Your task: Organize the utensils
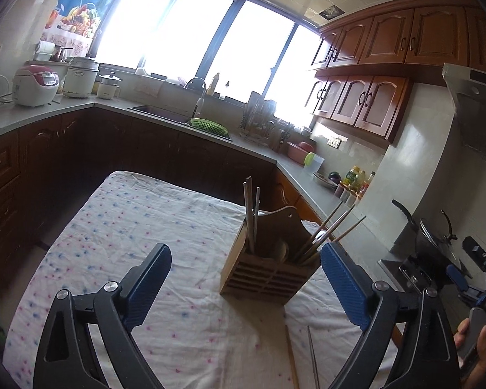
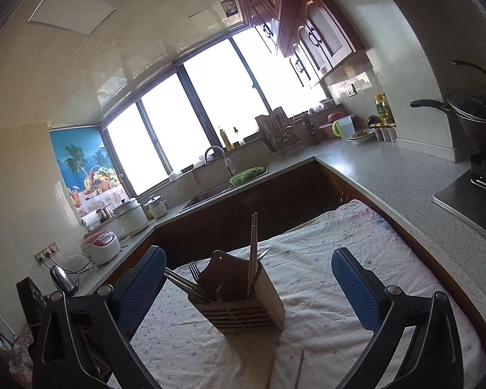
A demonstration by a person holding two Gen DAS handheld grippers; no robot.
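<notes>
Both the left gripper (image 1: 246, 275) and right gripper (image 2: 248, 277) have black angular arms, round silver screws and ribbed blue pads (image 1: 149, 287).

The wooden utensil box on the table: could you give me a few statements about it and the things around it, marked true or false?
1. The wooden box stands upright on the spotted cloth. True.
2. The box is empty. False: chopsticks stand in it, and a fork shows in the right view.
3. Both grippers are open and hold nothing. True: the left gripper and the right gripper are spread wide.
4. All the utensils are already in the box. False: two loose sticks lie on the cloth in front of it.
5. The box lies in the sink. False: the sink is across the kitchen.
</notes>
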